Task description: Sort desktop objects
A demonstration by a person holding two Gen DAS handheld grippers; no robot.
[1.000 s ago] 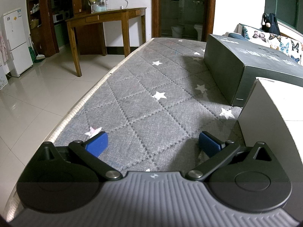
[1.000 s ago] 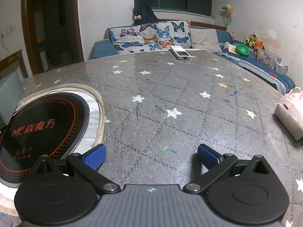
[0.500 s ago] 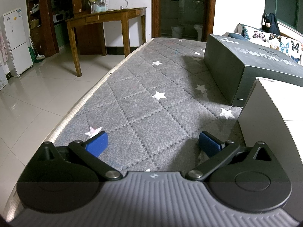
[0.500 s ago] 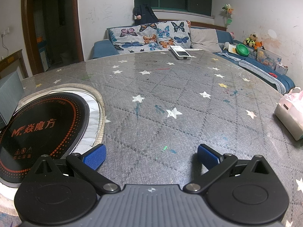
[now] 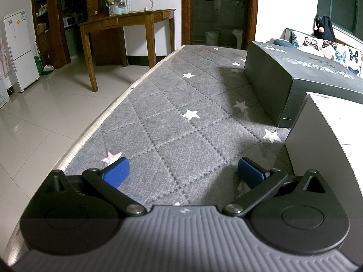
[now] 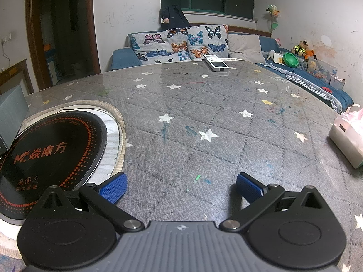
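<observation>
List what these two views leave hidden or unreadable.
- White box, left wrist view: cut off by the right edge.
- Dark box lettering, same view: too foreshortened to read.
- Cooktop, right wrist view: near rim hidden behind the right gripper.
- Remote, same view: buttons too small.

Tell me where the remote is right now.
In the right wrist view, the remote lies at the table's far edge, just right of centre, in front of the butterfly cushions.

Left wrist view sits low over the star-patterned tabletop (image 5: 181,122), facing along its edge toward a doorway. Right wrist view sits equally low, facing across the same tabletop (image 6: 204,113) toward the sofa (image 6: 181,43). Both share the tabletop.
</observation>
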